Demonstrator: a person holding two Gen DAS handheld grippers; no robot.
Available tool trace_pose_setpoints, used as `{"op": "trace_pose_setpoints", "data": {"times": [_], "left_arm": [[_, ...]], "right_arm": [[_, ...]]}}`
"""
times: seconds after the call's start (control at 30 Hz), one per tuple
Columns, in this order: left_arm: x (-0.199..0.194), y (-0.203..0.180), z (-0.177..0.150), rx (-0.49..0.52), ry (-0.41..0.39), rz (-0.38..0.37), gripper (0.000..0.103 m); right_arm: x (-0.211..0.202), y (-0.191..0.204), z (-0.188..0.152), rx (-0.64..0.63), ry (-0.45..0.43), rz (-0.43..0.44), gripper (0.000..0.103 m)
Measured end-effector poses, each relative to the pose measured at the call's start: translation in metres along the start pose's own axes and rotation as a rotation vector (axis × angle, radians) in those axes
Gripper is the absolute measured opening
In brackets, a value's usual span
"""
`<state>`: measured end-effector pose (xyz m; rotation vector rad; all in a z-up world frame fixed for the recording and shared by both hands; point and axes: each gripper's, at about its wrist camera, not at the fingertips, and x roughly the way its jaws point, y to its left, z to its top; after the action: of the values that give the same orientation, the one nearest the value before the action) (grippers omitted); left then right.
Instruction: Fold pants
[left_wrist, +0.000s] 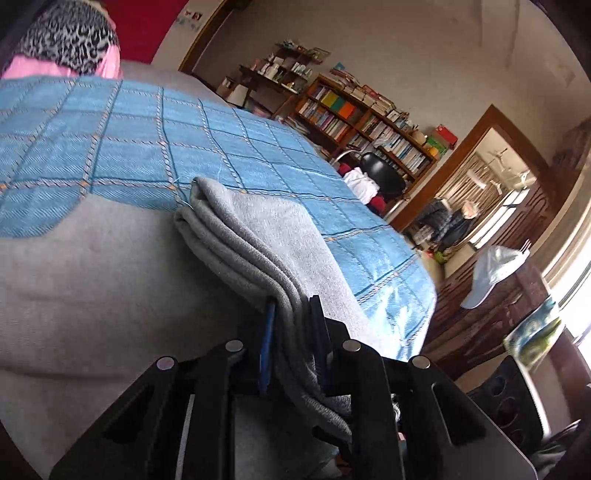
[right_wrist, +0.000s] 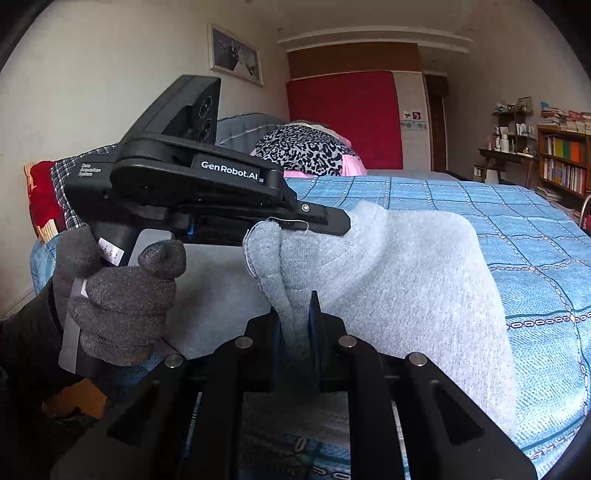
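Showing the left wrist view first: a wooden bookcase (left_wrist: 369, 122) against the far wall holds rows of books on its shelves, with more books stacked on top. One pair of grey pants (left_wrist: 258, 240), folded into several layers, lies on the bed (left_wrist: 92, 288) over the near edge of a blue checked bedspread (left_wrist: 184, 140). The left gripper (left_wrist: 291, 325) has its two fingers closed narrowly on the layered edge of the pants, the cloth running forward from between the jaws toward the middle of the bed. A leopard-print cloth (left_wrist: 70, 33) on pink fabric sits at the bed's far corner. One pale cap (left_wrist: 491, 273) rests on dark wooden furniture beside the bed.

Right wrist view: the right gripper (right_wrist: 295, 321) pinches a bunched fold of the same pants (right_wrist: 399, 266), its jaws nearly together with grey cloth between them. The pants drape across the near edge of the bedspread (right_wrist: 517, 221), rising from the jaws. Just beyond, the left gripper (right_wrist: 332, 221) clamps the neighbouring edge of the fold; both grippers grasp the one garment close beside each other. A gloved hand (right_wrist: 122, 295) wraps the left gripper's handle. Count: two grippers, one garment, one glove visible.
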<state>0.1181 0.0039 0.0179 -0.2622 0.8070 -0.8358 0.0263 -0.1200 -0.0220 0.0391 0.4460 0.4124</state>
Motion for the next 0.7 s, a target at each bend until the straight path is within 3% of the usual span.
{"op": "trace_pose_setpoints", "data": {"times": [0.1,0.2,0.47,0.63,0.7], "left_arm": [[0.000,0.010,-0.014,-0.010,0.026,0.084,0.018],[0.004,0.034,-0.028,-0.058,0.072,0.112,0.018],[0.000,0.032,-0.039,-0.035,0.076,0.110,0.019],[-0.004,0.026,-0.045,-0.020,0.086,0.113,0.019],[-0.006,0.020,-0.049,0.005,0.093,0.119,0.019]], "right_arm": [[0.013,0.007,-0.008,-0.014,0.062,0.022,0.014],[0.022,0.007,-0.018,-0.012,0.114,0.019,0.016],[0.017,0.010,-0.019,-0.031,0.139,0.032,0.018],[0.003,0.001,-0.022,0.019,0.151,0.074,0.021],[-0.005,-0.006,-0.024,0.039,0.157,0.093,0.027]]}}
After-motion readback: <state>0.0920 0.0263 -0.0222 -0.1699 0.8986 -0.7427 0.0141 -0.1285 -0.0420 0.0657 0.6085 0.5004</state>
